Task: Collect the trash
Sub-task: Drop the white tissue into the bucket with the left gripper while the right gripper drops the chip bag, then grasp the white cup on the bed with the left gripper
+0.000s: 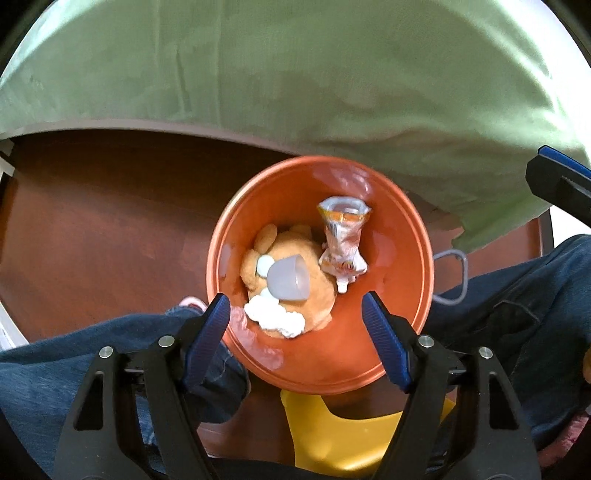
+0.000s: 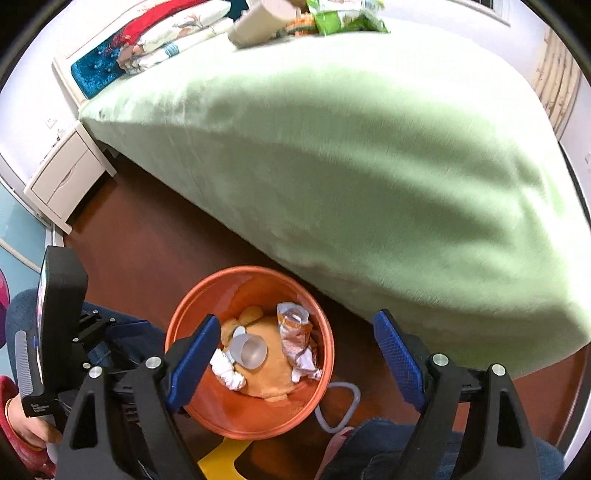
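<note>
An orange bucket [image 1: 402, 325] stands on the brown floor beside the bed; it also shows in the right wrist view [image 2: 255, 417]. Inside lie a clear plastic cup [image 1: 288, 278], a crumpled snack wrapper [image 1: 341, 240], white crumpled paper [image 1: 275, 315] and an orange plush-like item [image 1: 317, 291]. My left gripper [image 1: 295, 325] is open and empty, held above the bucket's near rim. My right gripper [image 2: 295, 354] is open and empty, above the bucket. On the bed's far side lie a green snack packet [image 2: 343, 14] and a beige tube [image 2: 258, 22].
The green-covered bed [image 2: 369, 166] fills the upper part of both views. A white nightstand [image 2: 66, 177] stands at the left. A yellow stool [image 1: 343, 439] sits below the bucket. The person's jeans-clad legs [image 1: 517, 295] flank the bucket. A grey handle [image 2: 343, 406] lies beside it.
</note>
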The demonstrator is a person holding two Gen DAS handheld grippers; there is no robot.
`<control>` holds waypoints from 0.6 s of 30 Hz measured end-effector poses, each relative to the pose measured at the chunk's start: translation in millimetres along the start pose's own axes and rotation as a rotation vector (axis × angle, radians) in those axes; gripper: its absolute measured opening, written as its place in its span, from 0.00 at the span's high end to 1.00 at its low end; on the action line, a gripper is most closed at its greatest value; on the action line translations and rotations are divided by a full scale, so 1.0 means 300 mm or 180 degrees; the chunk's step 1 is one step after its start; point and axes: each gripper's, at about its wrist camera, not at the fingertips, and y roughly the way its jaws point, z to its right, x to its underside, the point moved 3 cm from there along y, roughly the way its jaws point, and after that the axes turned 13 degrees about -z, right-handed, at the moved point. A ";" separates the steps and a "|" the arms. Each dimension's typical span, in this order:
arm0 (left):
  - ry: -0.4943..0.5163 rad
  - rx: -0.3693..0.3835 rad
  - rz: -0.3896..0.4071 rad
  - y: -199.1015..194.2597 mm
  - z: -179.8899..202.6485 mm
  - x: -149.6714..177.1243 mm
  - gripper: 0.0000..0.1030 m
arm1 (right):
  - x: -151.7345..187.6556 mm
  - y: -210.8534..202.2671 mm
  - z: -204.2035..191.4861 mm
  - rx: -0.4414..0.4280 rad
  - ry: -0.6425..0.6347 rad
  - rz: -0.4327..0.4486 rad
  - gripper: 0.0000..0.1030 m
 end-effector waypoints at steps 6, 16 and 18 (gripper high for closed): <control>0.0022 -0.0001 0.0381 -0.149 -0.009 -0.063 0.30 | -0.054 -0.134 0.031 0.0026 0.0039 0.0350 0.19; 0.0154 -0.0493 0.1180 -0.453 -0.004 -0.300 0.30 | -0.126 -0.292 0.091 -0.0019 0.0203 0.0736 0.15; 0.0321 -0.0759 0.1395 -0.514 0.021 -0.356 0.30 | -0.119 -0.288 0.099 -0.0041 0.0222 0.0731 0.15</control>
